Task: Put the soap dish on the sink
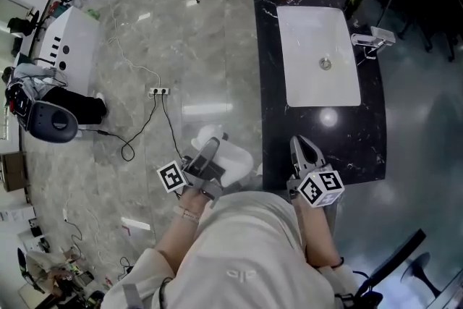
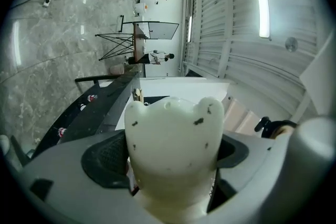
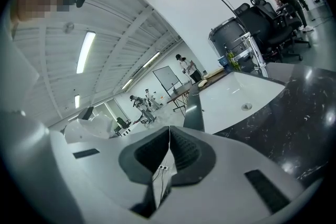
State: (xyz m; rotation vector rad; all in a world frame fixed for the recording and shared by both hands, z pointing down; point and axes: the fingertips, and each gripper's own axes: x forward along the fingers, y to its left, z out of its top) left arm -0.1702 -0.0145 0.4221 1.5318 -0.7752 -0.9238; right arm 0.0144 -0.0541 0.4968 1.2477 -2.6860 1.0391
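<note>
The left gripper (image 1: 207, 154) has its jaws spread wide, pinching the cream soap dish (image 2: 173, 149) between them. The right gripper (image 3: 168, 157) has its jaws pressed together, empty.

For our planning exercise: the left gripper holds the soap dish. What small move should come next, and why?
Probably carry the soap dish right, over the counter: the left gripper clamps it above the floor, left of the counter's near end.

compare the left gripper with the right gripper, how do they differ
The grey left gripper is clamped wide on a white speckled soap dish; the grey right gripper is shut and empty. The left gripper hangs over the grey floor, the right gripper over the black marble counter. Both carry a marker cube.
</note>
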